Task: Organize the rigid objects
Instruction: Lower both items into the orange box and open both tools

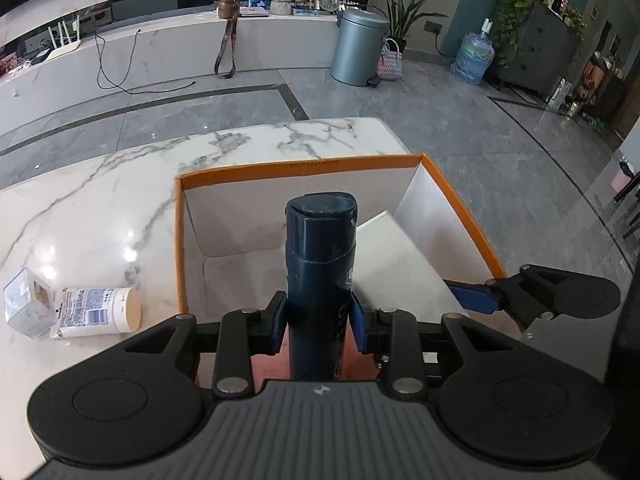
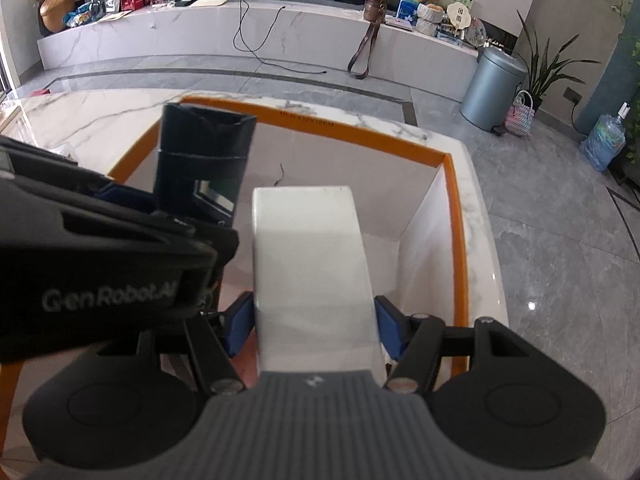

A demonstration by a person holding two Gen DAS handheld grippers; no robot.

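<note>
Partly hidden: orange box (image 1: 304, 168) floor, behind dark bottle (image 1: 320, 248).

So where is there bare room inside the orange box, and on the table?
Orange box: its white floor is bare along the far wall. The near half is crowded by the dark bottle and white box. Marble table: bare beyond the tube and clear cube.

Open box (image 1: 304, 170) sits on table (image 1: 120, 184), at its right end. L gripper (image 1: 319, 326) holds a bottle (image 1: 321, 248) over box's near-left part; R gripper (image 2: 316, 326) holds a block (image 2: 312, 256) just right of it, also over box. On table left of box: a tube (image 1: 98, 311) lying on its side, w/ small cube (image 1: 29, 303) touching its left end.
</note>
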